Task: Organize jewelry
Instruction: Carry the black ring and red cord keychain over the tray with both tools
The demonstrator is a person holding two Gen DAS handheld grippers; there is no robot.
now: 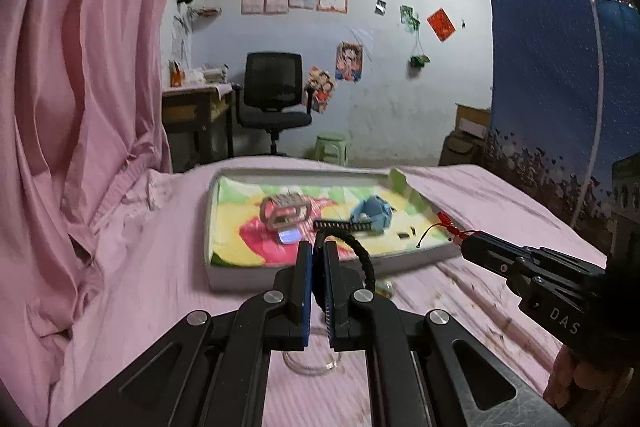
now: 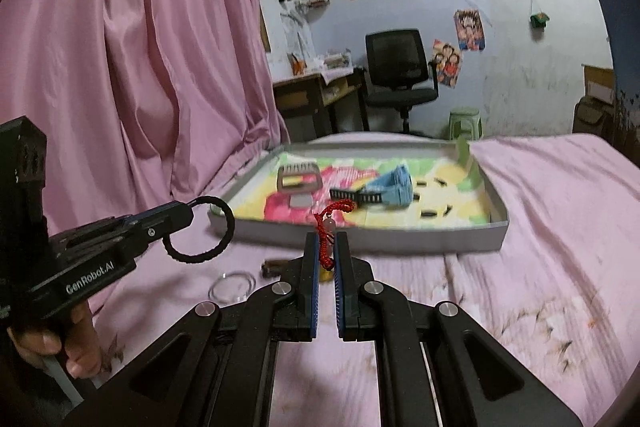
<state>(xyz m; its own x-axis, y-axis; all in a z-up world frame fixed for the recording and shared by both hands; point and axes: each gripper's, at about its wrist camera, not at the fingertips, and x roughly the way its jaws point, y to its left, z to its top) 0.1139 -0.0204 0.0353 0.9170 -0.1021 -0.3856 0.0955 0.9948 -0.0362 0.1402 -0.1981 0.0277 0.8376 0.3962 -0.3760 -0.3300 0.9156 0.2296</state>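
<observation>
My left gripper (image 1: pixel 318 247) is shut on a black braided hair tie (image 1: pixel 362 255), held above the pink bed in front of the tray; it also shows in the right wrist view (image 2: pixel 188 213) with the hair tie (image 2: pixel 218 247) hanging from it. My right gripper (image 2: pixel 326 241) is shut on a red cord charm (image 2: pixel 332 215); in the left wrist view it (image 1: pixel 464 247) holds the charm (image 1: pixel 450 225) over the tray's near right corner. The grey tray (image 2: pixel 360 235) has a colourful liner and holds a beige hair claw (image 2: pixel 298 179), a blue hair claw (image 2: pixel 396 187), a black comb clip (image 2: pixel 350 197) and small dark clips (image 2: pixel 432 213).
A clear bangle (image 2: pixel 232 285) and a small brown item (image 2: pixel 272 267) lie on the pink sheet (image 2: pixel 540 267) in front of the tray. A pink curtain (image 2: pixel 140 67) hangs at left. A desk and office chair (image 2: pixel 400 75) stand beyond the bed.
</observation>
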